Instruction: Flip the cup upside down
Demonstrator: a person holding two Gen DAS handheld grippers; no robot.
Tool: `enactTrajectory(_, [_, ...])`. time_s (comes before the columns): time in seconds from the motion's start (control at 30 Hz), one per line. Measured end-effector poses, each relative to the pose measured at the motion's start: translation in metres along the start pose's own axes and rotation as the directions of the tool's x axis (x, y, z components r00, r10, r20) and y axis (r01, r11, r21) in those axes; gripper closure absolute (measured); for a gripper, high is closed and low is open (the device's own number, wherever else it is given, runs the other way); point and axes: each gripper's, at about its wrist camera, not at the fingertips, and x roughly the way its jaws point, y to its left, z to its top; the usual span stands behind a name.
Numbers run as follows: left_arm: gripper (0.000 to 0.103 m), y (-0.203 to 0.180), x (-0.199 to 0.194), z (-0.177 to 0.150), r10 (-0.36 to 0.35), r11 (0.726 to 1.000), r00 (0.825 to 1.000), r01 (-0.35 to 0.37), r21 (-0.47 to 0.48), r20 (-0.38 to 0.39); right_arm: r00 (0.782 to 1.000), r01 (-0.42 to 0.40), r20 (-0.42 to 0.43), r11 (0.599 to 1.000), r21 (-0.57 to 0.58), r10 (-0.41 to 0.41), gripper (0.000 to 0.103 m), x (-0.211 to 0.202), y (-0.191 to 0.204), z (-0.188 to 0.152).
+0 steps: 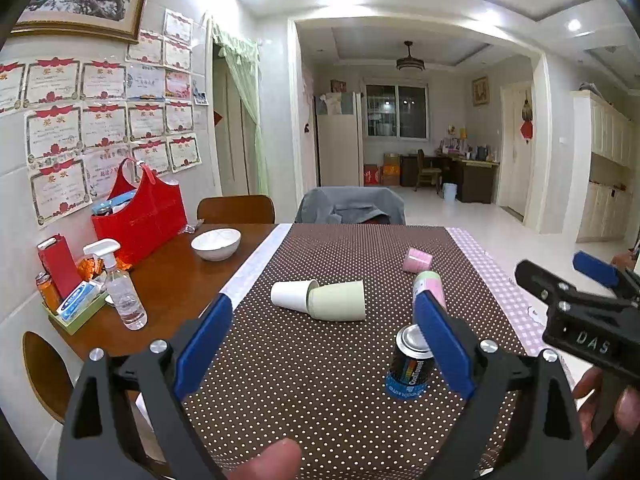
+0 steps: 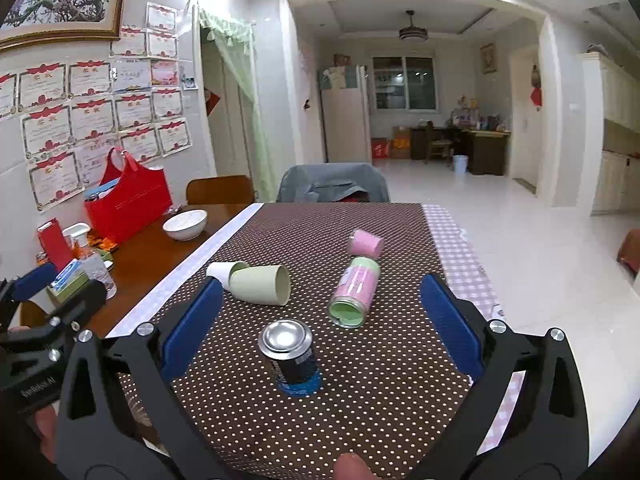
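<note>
At your ten o'clock sit a white bowl (image 1: 216, 243), red bag (image 1: 140, 216) and spray bottle (image 1: 120, 288); a dark can (image 2: 290, 354) stands upright at six.

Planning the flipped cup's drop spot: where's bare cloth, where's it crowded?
Free: the dotted cloth between the can and the near edge, and the far stretch beyond the pink cup toward the chair. Crowded: mid-cloth, where the white cup, green cup and pink-green cup stack lie on their sides.

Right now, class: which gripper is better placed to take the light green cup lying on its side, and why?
Left. The left gripper is open with the light green cup between its fingers; from the right gripper it lies off left.
</note>
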Motion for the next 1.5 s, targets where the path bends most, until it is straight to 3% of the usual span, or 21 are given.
enactTrajectory(0.83, [0.012,-0.011,-0.021,0.0,0.009,1.0,0.999,-0.009,-0.004,0.051,0.997,0.03,0.078,1.0,-0.008,-0.029,0.006,-0.028,0.005,0.005])
enactTrajectory(1.5, [0.008,-0.014,-0.03,0.001,0.046,0.999,0.994,-0.048,0.02,0.101,0.997,0.024,0.071,1.0,-0.009,-0.023,0.006,-0.029,0.004,0.005])
